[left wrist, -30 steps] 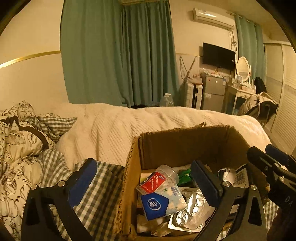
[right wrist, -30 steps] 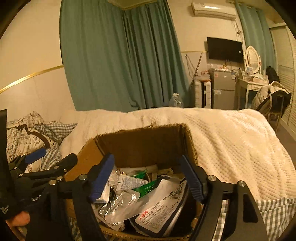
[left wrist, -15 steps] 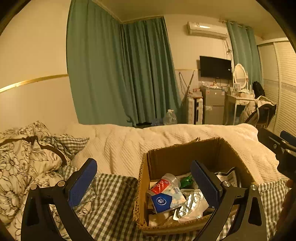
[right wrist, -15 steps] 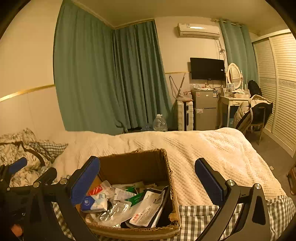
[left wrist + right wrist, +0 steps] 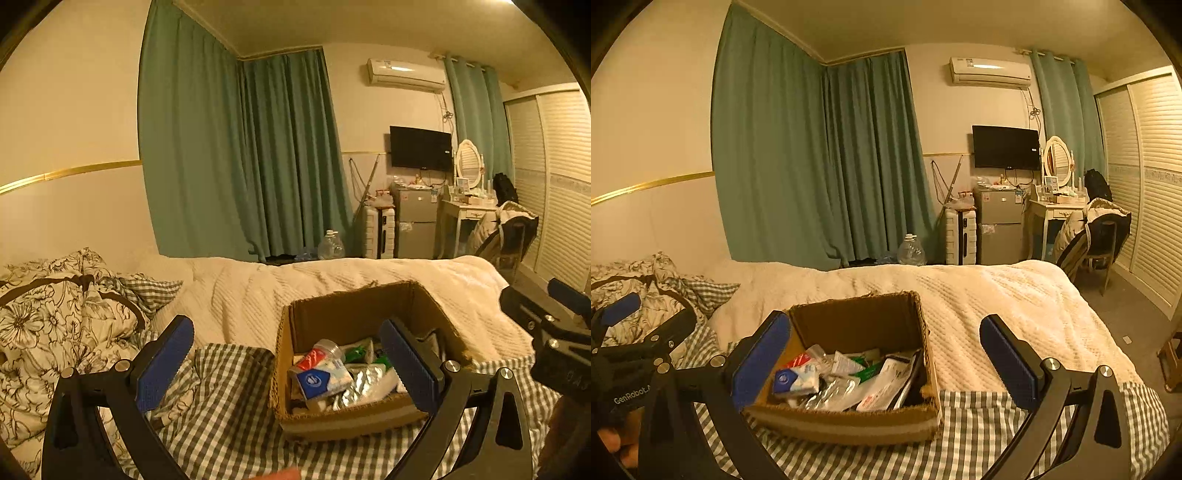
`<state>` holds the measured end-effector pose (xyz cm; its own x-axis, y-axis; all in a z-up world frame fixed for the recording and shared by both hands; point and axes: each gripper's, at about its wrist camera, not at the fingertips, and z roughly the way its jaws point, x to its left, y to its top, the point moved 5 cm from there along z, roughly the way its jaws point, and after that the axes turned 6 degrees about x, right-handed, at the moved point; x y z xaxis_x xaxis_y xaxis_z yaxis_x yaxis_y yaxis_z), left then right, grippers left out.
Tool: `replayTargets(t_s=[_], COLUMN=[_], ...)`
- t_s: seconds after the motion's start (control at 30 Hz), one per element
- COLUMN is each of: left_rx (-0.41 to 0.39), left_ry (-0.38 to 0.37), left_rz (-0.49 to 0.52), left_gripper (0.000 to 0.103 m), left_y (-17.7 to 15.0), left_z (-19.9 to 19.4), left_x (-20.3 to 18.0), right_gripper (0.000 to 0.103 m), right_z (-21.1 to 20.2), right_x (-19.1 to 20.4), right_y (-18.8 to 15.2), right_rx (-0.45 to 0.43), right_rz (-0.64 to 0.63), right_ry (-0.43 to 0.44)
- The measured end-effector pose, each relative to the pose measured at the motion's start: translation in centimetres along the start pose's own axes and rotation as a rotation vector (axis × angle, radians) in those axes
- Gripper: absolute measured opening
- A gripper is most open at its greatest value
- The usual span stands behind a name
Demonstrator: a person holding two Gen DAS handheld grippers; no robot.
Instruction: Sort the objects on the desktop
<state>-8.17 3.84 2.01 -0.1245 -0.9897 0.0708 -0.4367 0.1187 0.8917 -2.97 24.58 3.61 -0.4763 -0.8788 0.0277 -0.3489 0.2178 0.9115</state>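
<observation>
An open cardboard box [image 5: 354, 306] sits on a checked sheet [image 5: 229, 413] on the bed; it also shows in the right wrist view [image 5: 857, 321]. Inside lie several small items: a blue-and-white tissue pack [image 5: 321, 380], a red-labelled clear container [image 5: 319, 356], a silver foil pack [image 5: 364, 384], a green tube [image 5: 866, 373] and a white pouch [image 5: 886, 384]. My left gripper [image 5: 286, 363] is open and empty, held back above the box's near left side. My right gripper [image 5: 884, 360] is open and empty, straddling the box from a distance.
A cream blanket [image 5: 332, 280] covers the bed behind the box. Floral bedding [image 5: 48, 317] is piled at the left. A chair with a coat [image 5: 1097, 232], a dressing table and a small fridge [image 5: 999, 225] stand along the far wall by green curtains.
Both grippers have pulled up and back from the box, so it looks smaller and lower. The right gripper's jaws have opened wider. The box contents have not moved.
</observation>
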Motion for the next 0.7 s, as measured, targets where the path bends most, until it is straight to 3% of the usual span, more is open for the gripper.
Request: replayTargets(t_s=[0.37, 0.7], left_rx=[0.071, 0.131], left_ry=[-0.018, -0.048], left_rz=[-0.022, -0.052], left_gripper=[0.103, 0.103], left_y=[-4.2, -5.7], left_z=[-2.4, -1.0], left_x=[0.2, 0.7], right_gripper=[0.103, 0.103], right_z=[-3.7, -1.9], right_x=[2.0, 2.7], right_y=[-2.5, -4.5], right_rx=[0.005, 0.069], right_rz=[-0.035, -0.062], right_ry=[0.002, -0.023])
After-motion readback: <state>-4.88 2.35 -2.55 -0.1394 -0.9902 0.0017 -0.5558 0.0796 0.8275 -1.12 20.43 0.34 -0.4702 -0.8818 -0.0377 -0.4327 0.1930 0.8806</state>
